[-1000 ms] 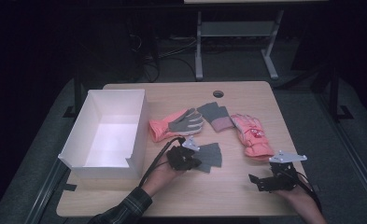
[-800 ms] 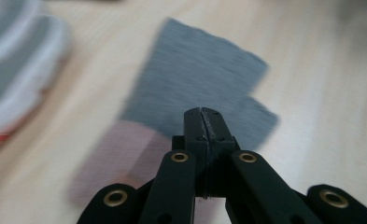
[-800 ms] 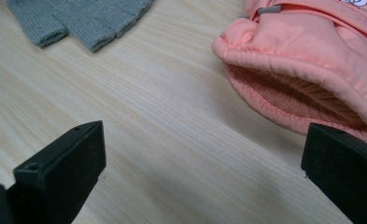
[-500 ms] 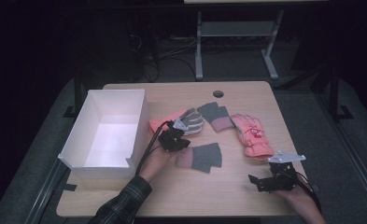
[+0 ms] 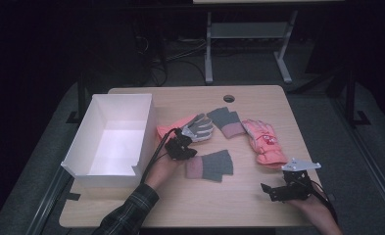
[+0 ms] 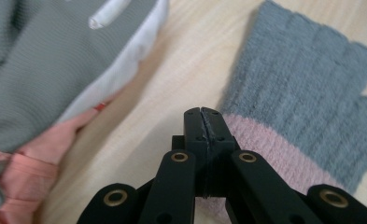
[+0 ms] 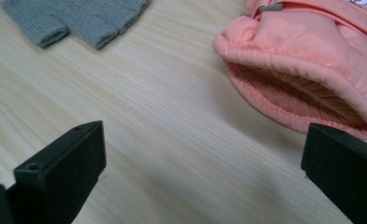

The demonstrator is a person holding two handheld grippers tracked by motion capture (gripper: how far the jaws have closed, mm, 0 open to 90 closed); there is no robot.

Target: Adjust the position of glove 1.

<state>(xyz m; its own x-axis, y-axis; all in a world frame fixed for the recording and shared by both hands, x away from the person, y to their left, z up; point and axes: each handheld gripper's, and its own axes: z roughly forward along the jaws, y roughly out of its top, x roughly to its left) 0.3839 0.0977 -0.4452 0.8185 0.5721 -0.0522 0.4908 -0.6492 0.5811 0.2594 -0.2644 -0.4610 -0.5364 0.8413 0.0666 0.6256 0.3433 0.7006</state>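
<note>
A pink ski glove (image 5: 195, 128) lies grey palm up beside the white box (image 5: 116, 137). A second pink ski glove (image 5: 263, 142) is to the right. One grey knit fingerless glove (image 5: 224, 120) with a pink cuff lies between them, another (image 5: 210, 166) nearer the front. My left gripper (image 5: 180, 144) is shut and empty, at the palm-up glove's near edge. In the left gripper view its tips (image 6: 203, 114) hover over bare wood between the grey palm (image 6: 45, 60) and a knit glove (image 6: 312, 112). My right gripper (image 5: 285, 188) stands open, facing the pink glove's cuff opening (image 7: 307, 60).
The white box is open-topped and sits along the table's left side. A round cable hole (image 5: 228, 98) is near the table's (image 5: 190, 205) far edge. Bare wood lies along the front between the two hands. A metal frame (image 5: 244, 39) stands on the floor behind.
My left gripper has moved away from the near knit glove, toward the far left, to the palm-up ski glove. Its jaws stay shut. The right hand has not moved.
</note>
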